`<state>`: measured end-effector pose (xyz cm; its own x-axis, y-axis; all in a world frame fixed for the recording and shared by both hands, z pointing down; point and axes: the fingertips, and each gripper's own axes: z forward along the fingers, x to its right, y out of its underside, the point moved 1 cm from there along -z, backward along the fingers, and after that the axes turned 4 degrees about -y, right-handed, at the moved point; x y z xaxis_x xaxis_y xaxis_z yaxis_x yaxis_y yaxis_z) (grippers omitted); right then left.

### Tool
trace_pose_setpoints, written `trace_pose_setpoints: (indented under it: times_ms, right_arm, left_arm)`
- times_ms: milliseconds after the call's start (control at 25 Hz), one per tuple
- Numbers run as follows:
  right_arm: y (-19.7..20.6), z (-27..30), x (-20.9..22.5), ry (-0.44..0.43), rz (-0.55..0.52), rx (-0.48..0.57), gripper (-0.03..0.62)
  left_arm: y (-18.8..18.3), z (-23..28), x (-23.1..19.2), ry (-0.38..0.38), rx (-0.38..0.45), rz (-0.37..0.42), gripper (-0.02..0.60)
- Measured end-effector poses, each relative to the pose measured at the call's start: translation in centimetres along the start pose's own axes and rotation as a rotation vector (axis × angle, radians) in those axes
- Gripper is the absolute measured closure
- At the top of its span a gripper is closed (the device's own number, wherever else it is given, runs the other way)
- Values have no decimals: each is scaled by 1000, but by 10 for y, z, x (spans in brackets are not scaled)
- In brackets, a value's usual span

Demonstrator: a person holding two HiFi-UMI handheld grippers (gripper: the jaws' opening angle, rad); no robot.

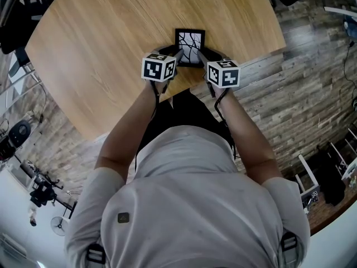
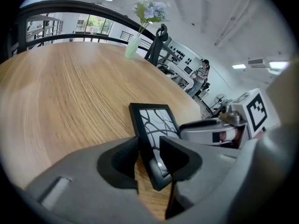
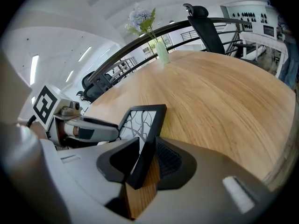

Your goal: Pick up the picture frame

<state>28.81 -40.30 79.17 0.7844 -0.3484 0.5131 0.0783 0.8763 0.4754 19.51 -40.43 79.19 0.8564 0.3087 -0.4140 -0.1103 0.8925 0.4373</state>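
The picture frame (image 1: 189, 43) sat on the wooden table (image 1: 100, 49) near its 5 o'clock edge, its 7 o'clock corner between the wide-open fingers of the left gripper (image 1: 177, 54) and its 5 o'clock corner between the wide-open fingers of the right gripper (image 1: 202, 55).

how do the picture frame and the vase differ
The picture frame is black and lies flat by the near edge of the wooden table; the vase is pale green and stands upright at the far side. The picture frame holds a branch-pattern print; the vase holds flowers. Both rest on that table.
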Motion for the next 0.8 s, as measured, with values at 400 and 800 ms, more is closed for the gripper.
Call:
trace_pose_setpoints:
  times_ms: [400,800]
  right_arm:
    - [2,4,5,26,14,19,481]
    - [1,1,4,42,58,33,498]
  left_arm:
    - [2,4,-3,-51,13,20,468]
    - [2,1,-3,-58,22,-4,488]
